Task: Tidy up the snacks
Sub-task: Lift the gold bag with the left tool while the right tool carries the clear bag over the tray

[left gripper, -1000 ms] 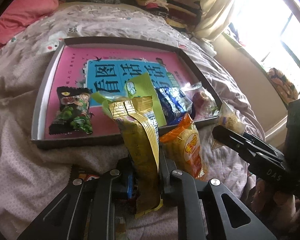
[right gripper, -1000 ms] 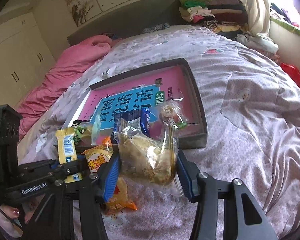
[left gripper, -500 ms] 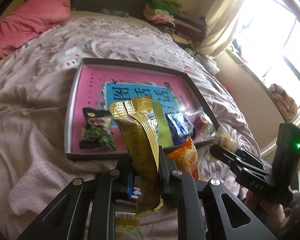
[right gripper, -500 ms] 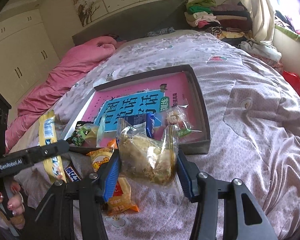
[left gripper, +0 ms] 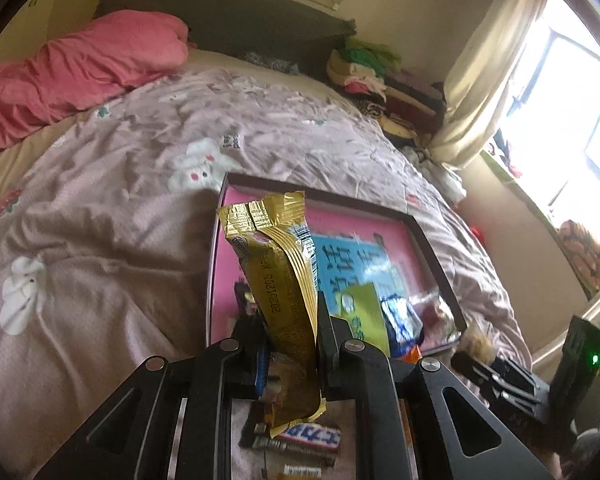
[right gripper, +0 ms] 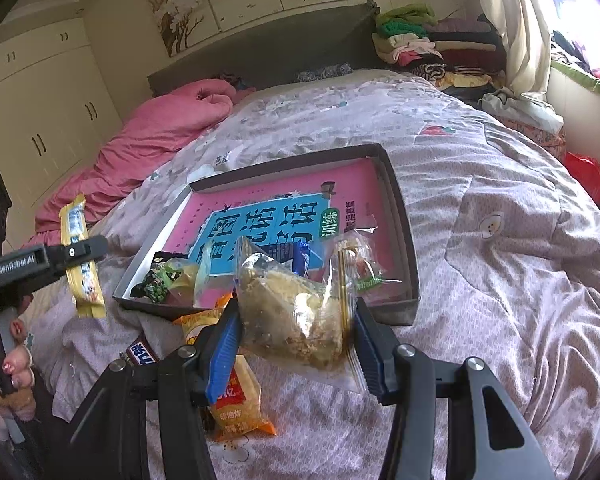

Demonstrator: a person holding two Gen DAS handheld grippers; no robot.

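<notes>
A gold-wrapped snack bar (left gripper: 288,300) stands nearly upright, clamped near its lower end between the closed jaws of the left gripper (left gripper: 290,344), its crimped top edge uppermost and a printed date code running along the wrapper; in the right wrist view the same bar (right gripper: 81,256) hangs in the air over the bed's near edge, just left of the tray. The right gripper (right gripper: 296,320) squeezes a clear bag of crumbly tan snack (right gripper: 292,312) between its blue pads, just in front of the tray's near wall. The shallow dark tray (right gripper: 404,220) lies on the bed, floored by a pink sheet with a blue panel of large characters. Along its near side lie a green-pea packet (right gripper: 156,284), a blue wrapper (right gripper: 302,260) and a small clear packet (right gripper: 360,256). Outside the tray, on the mauve patterned bedspread (right gripper: 500,260), an orange packet (right gripper: 236,396) lies under the right gripper, and a dark chocolate bar (left gripper: 296,438) lies below the left one. A pink quilt (left gripper: 80,72) is heaped by the headboard, and folded clothes (right gripper: 420,40) are stacked near the curtain.
</notes>
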